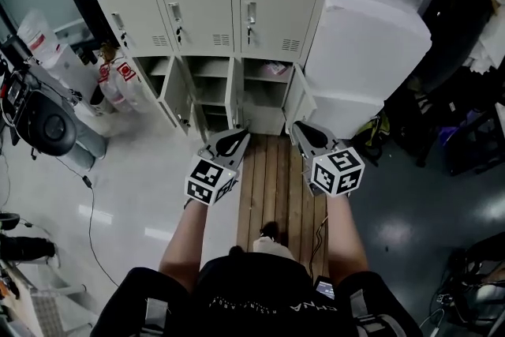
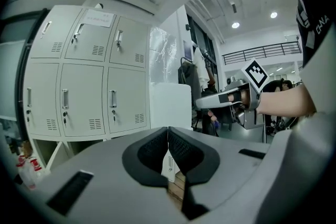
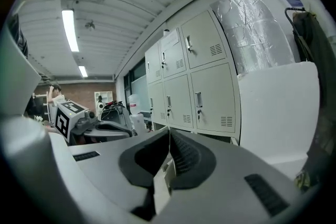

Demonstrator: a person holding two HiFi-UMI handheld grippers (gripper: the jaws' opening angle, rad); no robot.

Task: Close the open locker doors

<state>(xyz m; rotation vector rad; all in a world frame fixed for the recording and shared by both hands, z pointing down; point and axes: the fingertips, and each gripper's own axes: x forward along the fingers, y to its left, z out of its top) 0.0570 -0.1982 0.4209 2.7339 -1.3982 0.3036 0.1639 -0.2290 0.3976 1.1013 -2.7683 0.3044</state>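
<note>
Held the left grey two-jaw gripper (image 1: pixel 237 135) and the right grey two-jaw gripper (image 1: pixel 301 128) side by side close in front of the pale grey metal locker bank (image 1: pixel 201 8), both pairs of jaws pressed together on nothing, facing its bottom-row doors (image 1: pixel 175 100) swung open.

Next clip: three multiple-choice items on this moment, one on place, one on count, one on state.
1. Which row of the lockers has open doors? A top; B middle; C bottom.
2. How many doors stand open? A one; B three; C five.
3. The left tool and right tool are: A shut, empty; B wide open; C gripping a handle.
Answers: C, only the lowest compartments show their insides; B, three doors swing out there; A, each gripper view shows jaws together, nothing between.
</note>
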